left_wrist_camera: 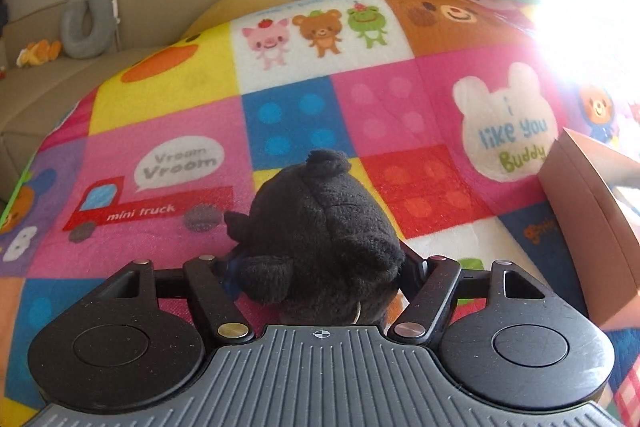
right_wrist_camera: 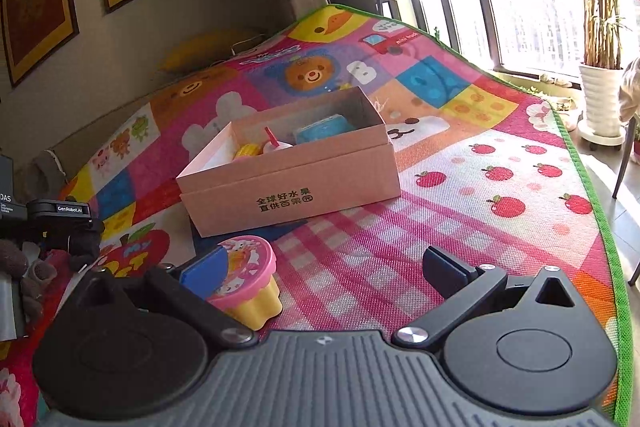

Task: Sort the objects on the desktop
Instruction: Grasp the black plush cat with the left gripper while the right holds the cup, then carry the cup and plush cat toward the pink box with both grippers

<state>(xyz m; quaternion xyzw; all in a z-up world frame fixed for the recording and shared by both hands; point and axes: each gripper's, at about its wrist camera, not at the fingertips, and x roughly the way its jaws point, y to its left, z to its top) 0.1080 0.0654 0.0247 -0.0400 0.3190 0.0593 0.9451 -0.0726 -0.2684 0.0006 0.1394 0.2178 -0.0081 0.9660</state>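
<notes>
So right now the left gripper [left_wrist_camera: 320, 267] is clamped on the black plush toy [left_wrist_camera: 320, 223], held up over the play mat [left_wrist_camera: 168, 107], with the cardboard box [left_wrist_camera: 592, 227] off to its right. The right gripper [right_wrist_camera: 320, 267] is spread wide and holding nothing, with the pink-lidded cup [right_wrist_camera: 246, 279] touching its left finger. I'd guess the next move is swinging the plush right and over the box rim before letting go.

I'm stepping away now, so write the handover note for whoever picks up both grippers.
Left gripper: shut on the black plush toy, above the play mat.
Right gripper: open, empty; the pink-lidded cup sits against its left finger.
Cardboard box on the mat already holds a yellow toy, a small cup with a red straw and a blue item.
Left to do: box the plush toy, then the pink-lidded cup.
</notes>
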